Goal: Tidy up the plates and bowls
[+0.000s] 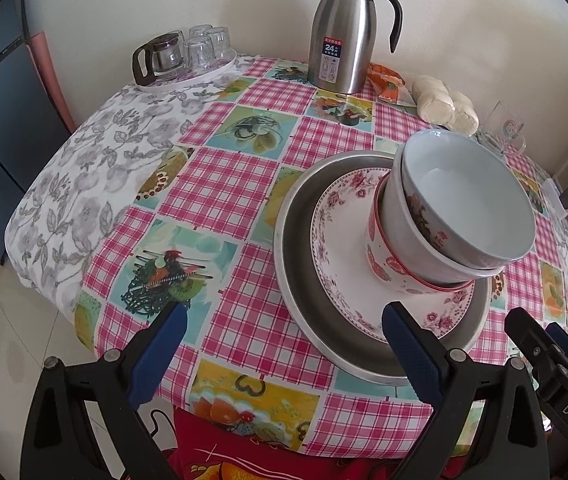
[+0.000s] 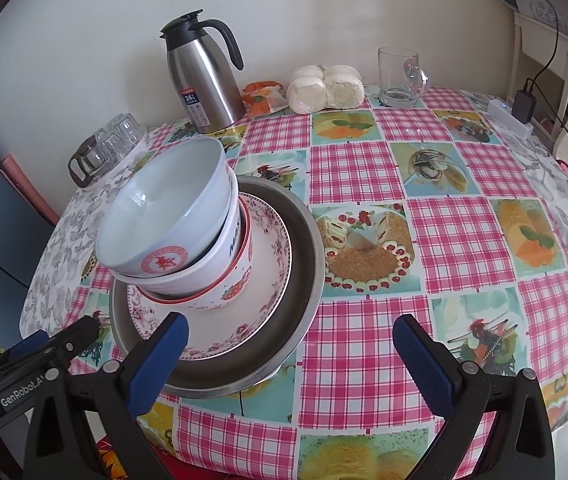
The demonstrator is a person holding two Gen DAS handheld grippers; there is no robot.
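Your left gripper (image 1: 284, 344) hangs with its blue-padded fingers (image 1: 411, 356) spread wide and nothing between them. Your right gripper (image 2: 289, 354) hangs the same way, fingers (image 2: 423, 364) wide apart and empty. The two sit side by side, close together, each visible at the edge of the other's view.

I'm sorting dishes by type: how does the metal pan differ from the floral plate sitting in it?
The metal pan is plain grey; the floral plate is white with pink flowers. The metal pan is wider and rests on the tablecloth; the floral plate lies inside it, under stacked bowls. Both are round.
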